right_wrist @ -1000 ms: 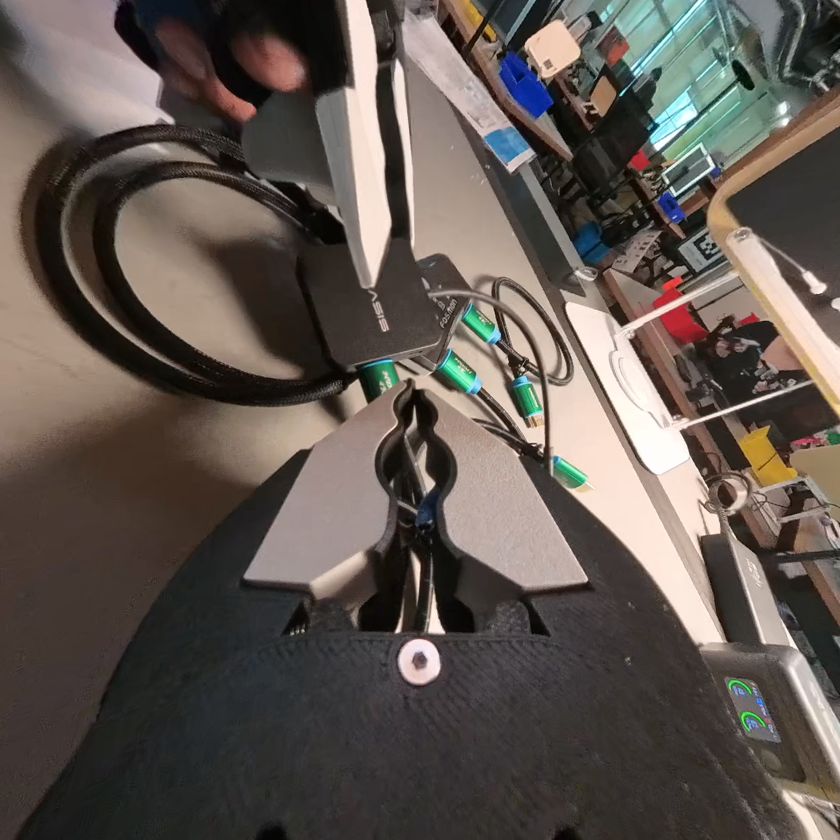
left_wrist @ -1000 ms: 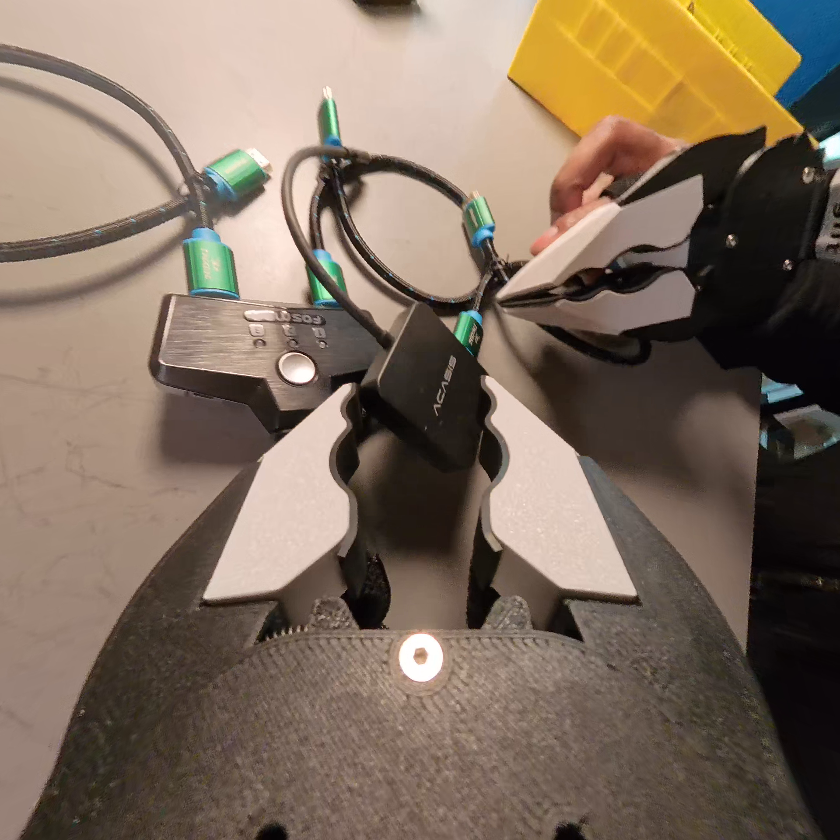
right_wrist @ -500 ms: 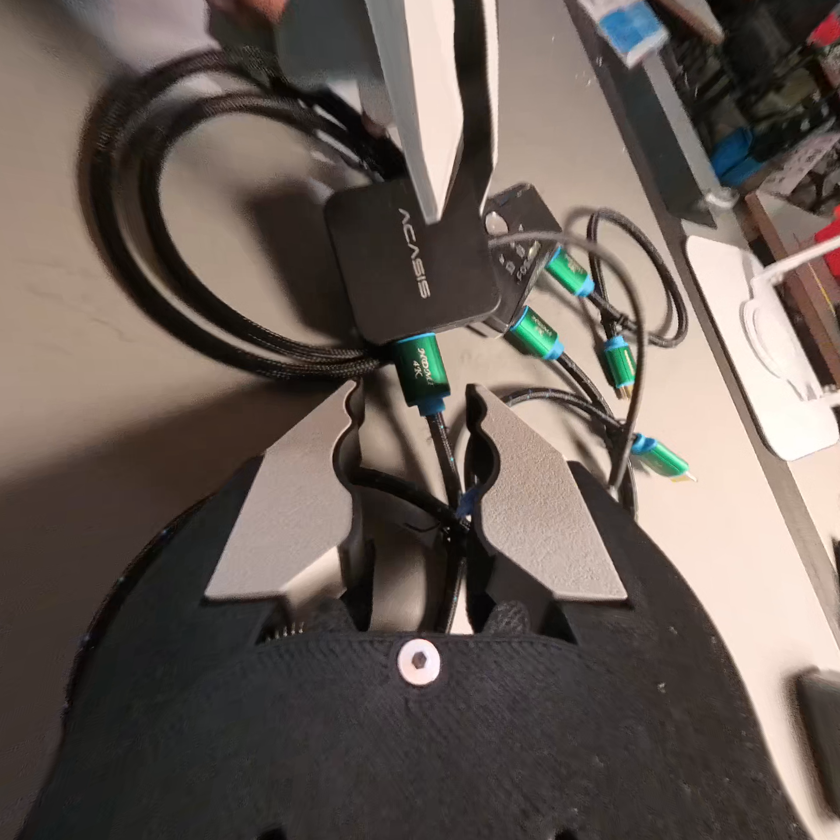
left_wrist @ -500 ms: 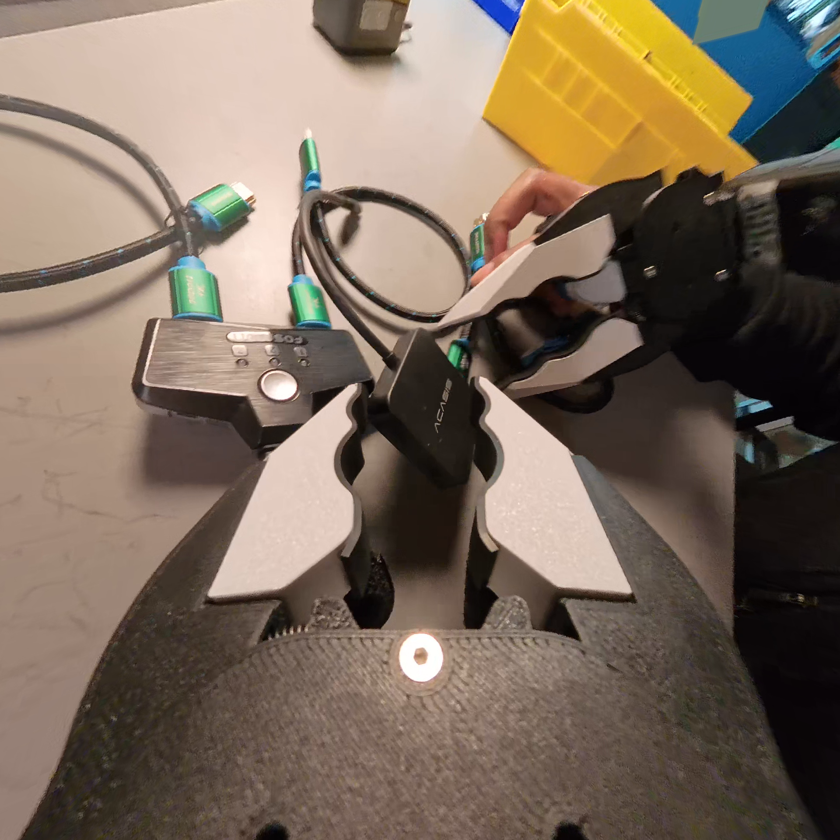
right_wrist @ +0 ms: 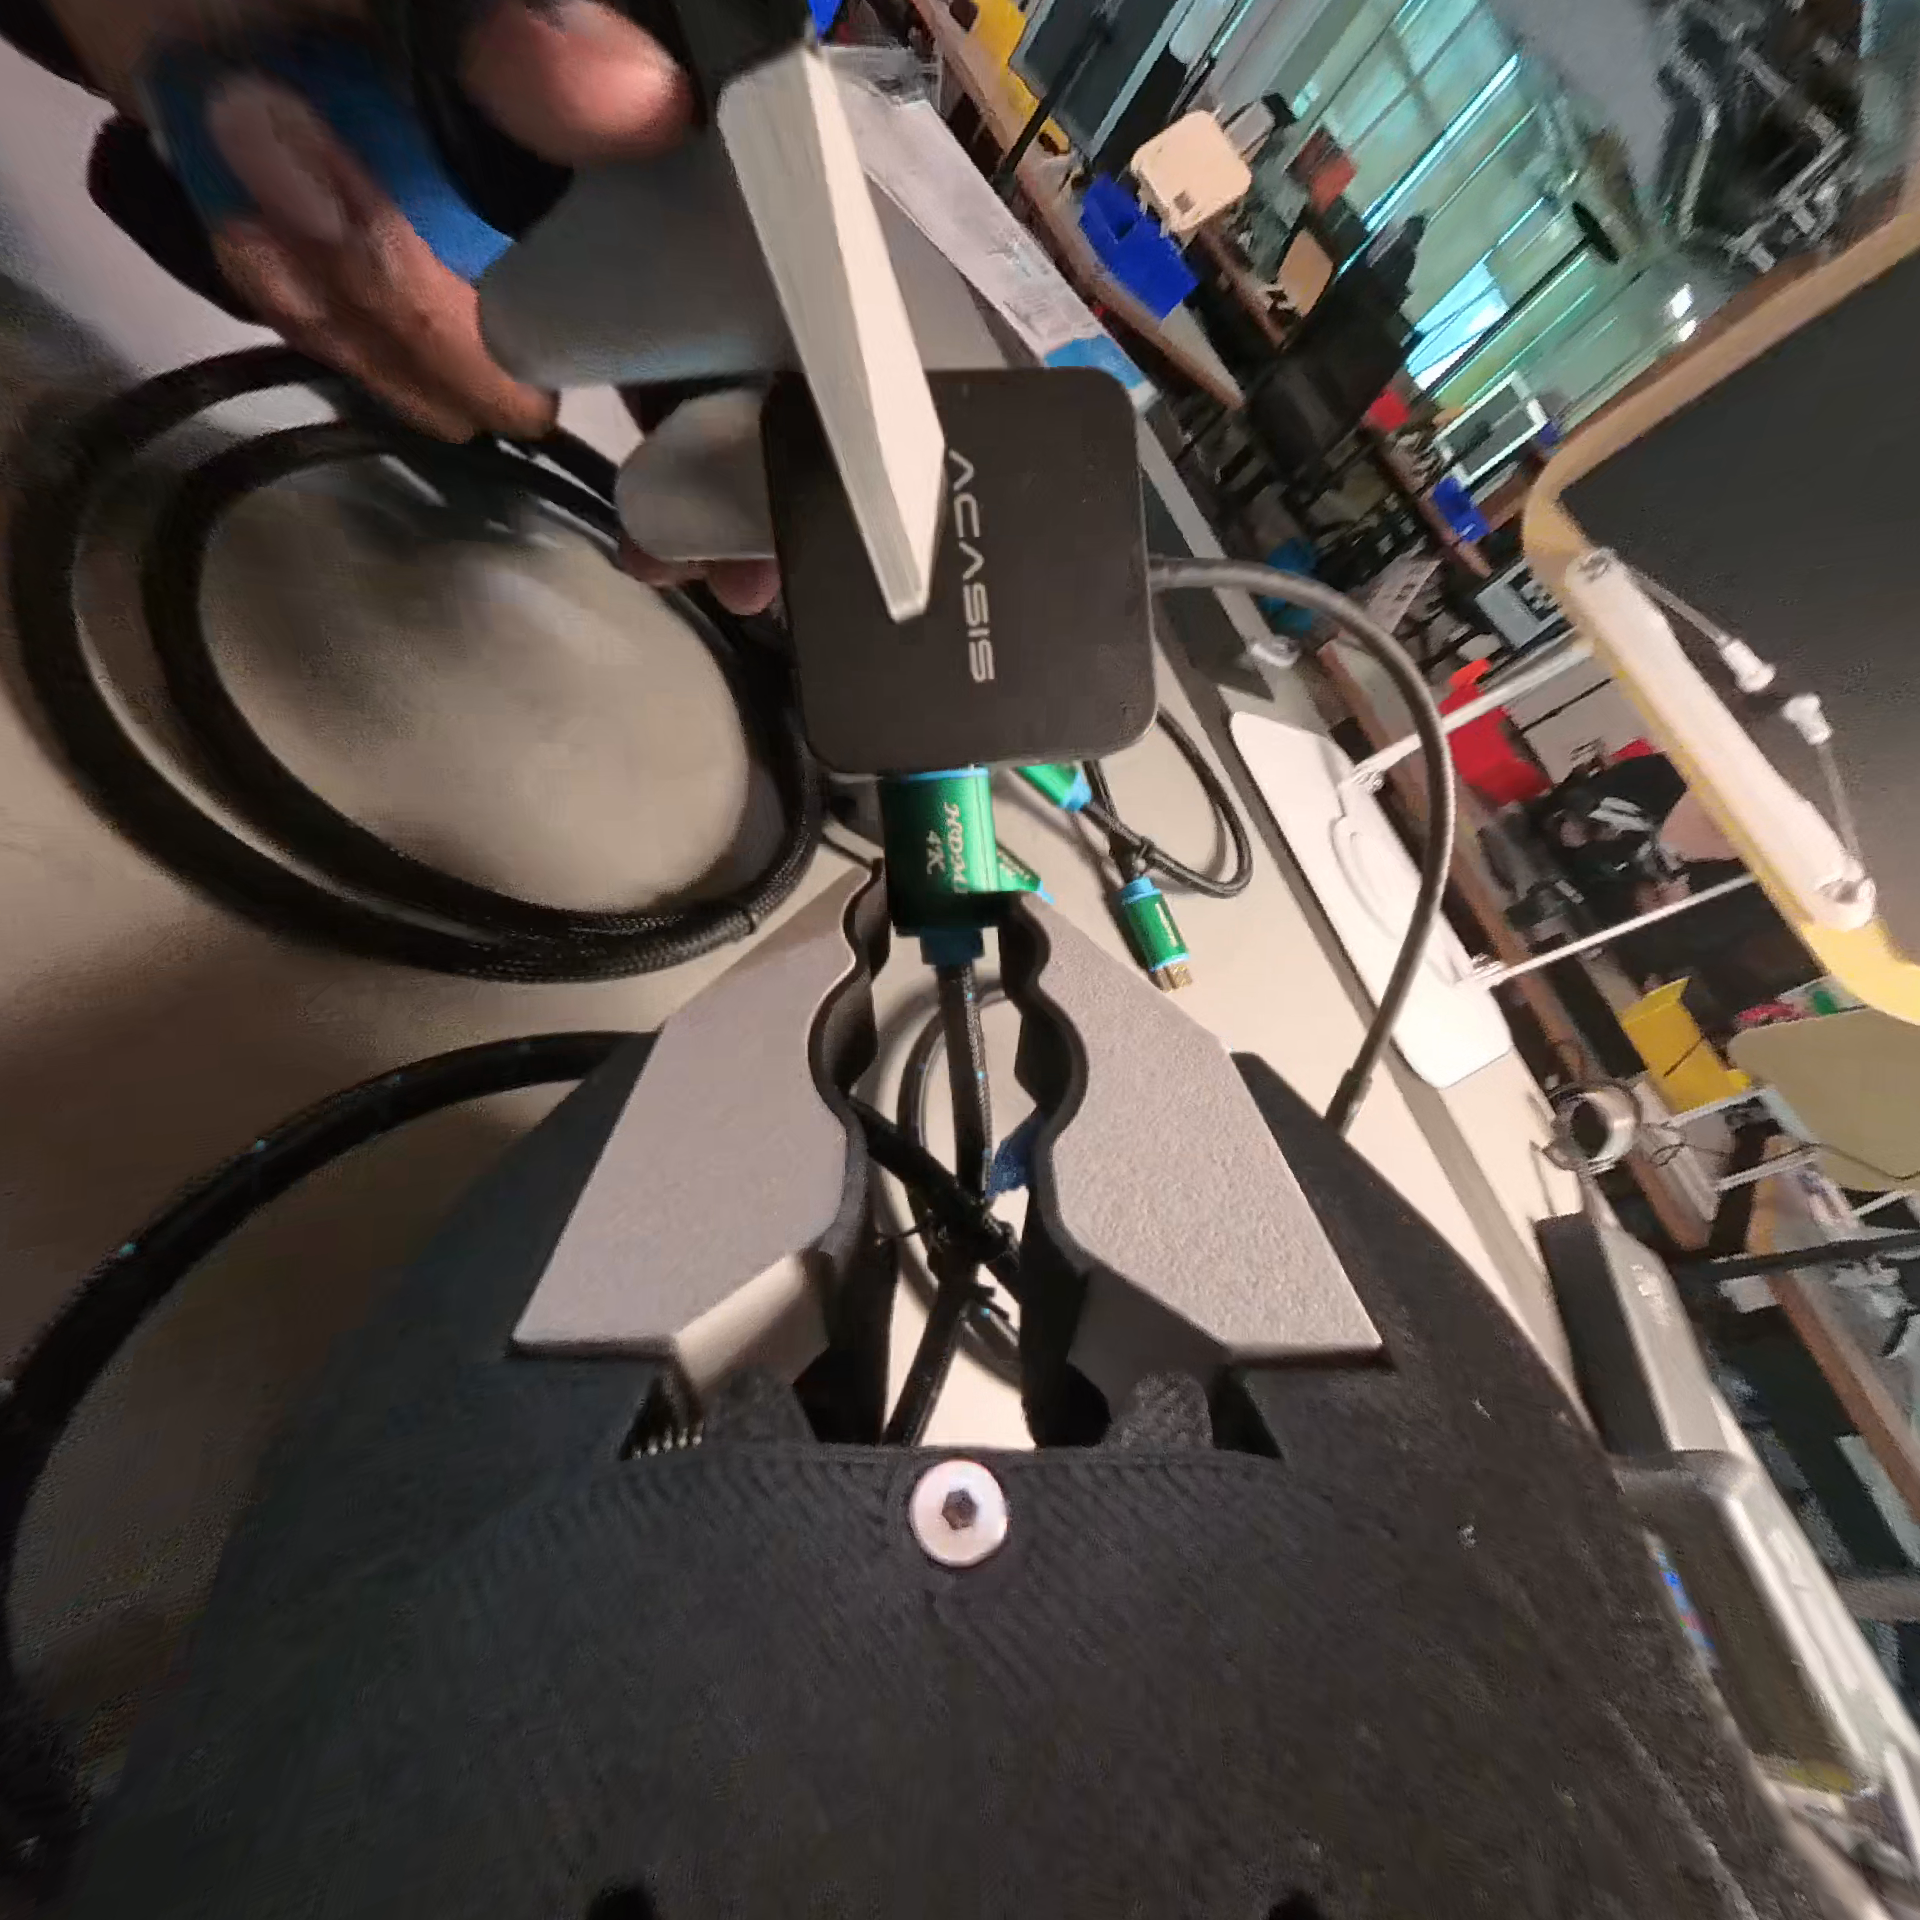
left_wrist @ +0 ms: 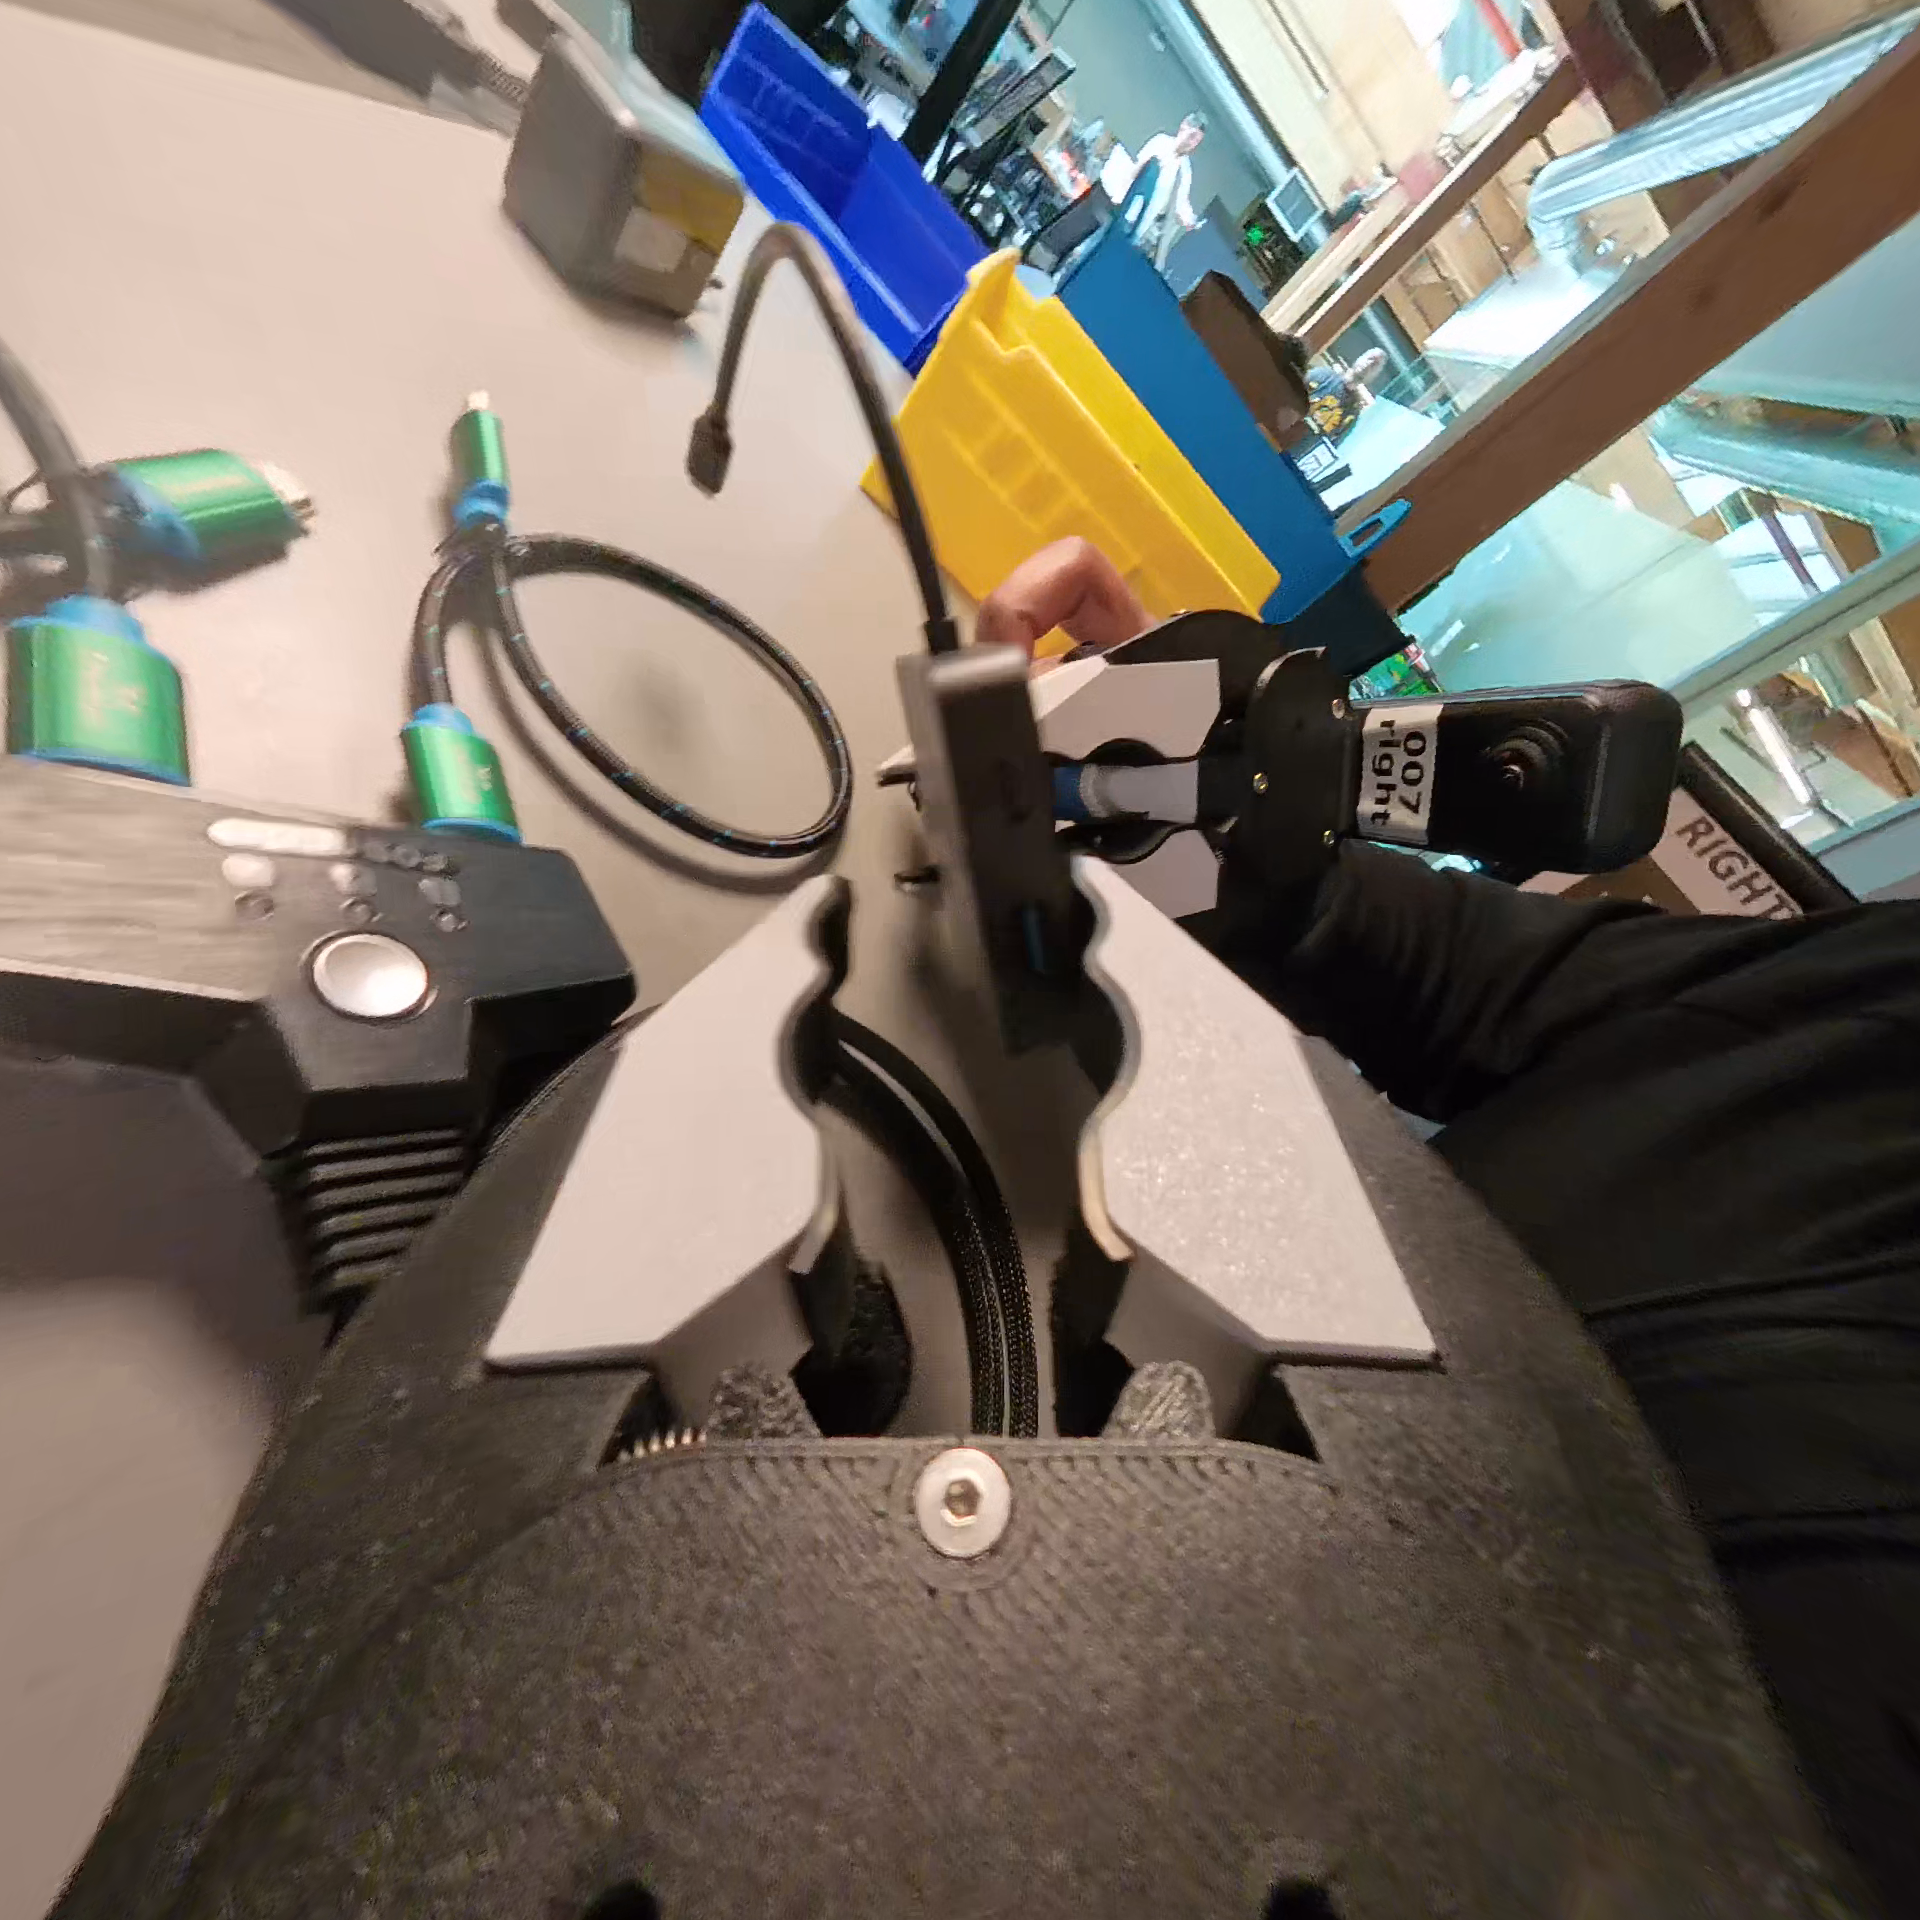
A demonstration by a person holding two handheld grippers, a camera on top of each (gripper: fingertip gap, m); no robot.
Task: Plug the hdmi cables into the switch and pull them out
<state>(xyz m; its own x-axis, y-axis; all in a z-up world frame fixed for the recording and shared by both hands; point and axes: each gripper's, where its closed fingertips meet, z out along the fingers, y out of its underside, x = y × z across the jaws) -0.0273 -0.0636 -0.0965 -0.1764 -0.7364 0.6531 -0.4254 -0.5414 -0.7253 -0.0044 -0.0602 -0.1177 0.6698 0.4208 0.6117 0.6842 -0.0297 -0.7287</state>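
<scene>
Tabletop (left_wrist: 260,260), pale grey, is carrying everything, and a yellow bin (left_wrist: 1060,457) with blue bins (left_wrist: 831,187) behind it is crowding its far edge in the left wrist view. A wide black HDMI switch (left_wrist: 312,997) is lying flat at the left with two green-shelled plugs (left_wrist: 94,696) seated in its back edge; loose green plugs (left_wrist: 478,447) and a braided cable loop (left_wrist: 644,707) are lying beyond it. The small square black adapter box (right_wrist: 966,571) is being held off the table, edge-on in the left wrist view, face-on in the right. The left gripper (left_wrist: 961,935) is clamping on it: the right wrist view is showing one grey finger (right_wrist: 842,343) lying across its top face (the other sits underneath). The right gripper (right_wrist: 940,914) is closing around the green HDMI plug (right_wrist: 940,842) seated in the box's near edge, though whether the jaws are actually squeezing it I cannot tell. Only the right wrist view is showing a thick black cable coil (right_wrist: 416,914) behind the box and a white stand (right_wrist: 1351,883) farther along the bench.
</scene>
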